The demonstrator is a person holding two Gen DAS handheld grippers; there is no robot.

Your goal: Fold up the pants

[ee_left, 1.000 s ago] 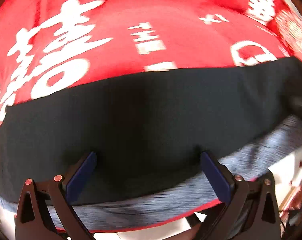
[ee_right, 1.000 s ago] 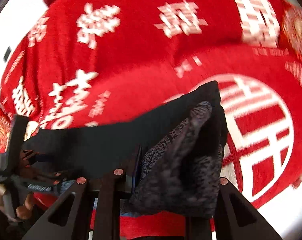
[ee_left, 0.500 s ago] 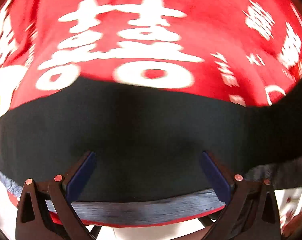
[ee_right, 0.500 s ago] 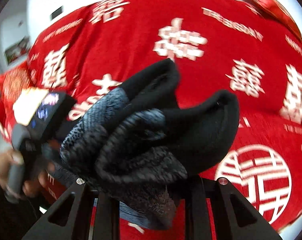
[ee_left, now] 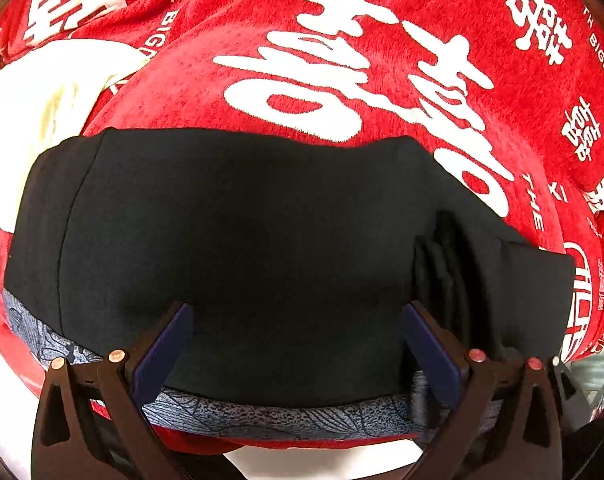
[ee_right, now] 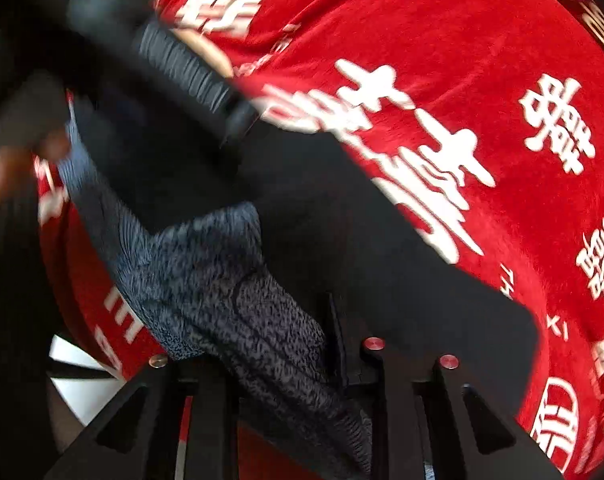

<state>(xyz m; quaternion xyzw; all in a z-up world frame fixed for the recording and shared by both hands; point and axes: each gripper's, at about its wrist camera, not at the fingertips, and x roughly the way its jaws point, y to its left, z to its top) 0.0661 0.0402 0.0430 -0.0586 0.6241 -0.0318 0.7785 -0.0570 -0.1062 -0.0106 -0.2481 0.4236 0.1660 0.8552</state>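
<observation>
Pants [ee_left: 262, 248] lie folded on the red cloth [ee_left: 341, 20]. Left tongs [ee_left: 294, 344] stand apart over them; right tongs [ee_right: 302, 360] are opening around the grey lining. I'd release fully, then press the fold flat.

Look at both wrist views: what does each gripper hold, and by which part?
The left gripper holds nothing; it stands open over the black pants. The right gripper is opening, with the pants' grey patterned waistband between its fingers.
</observation>
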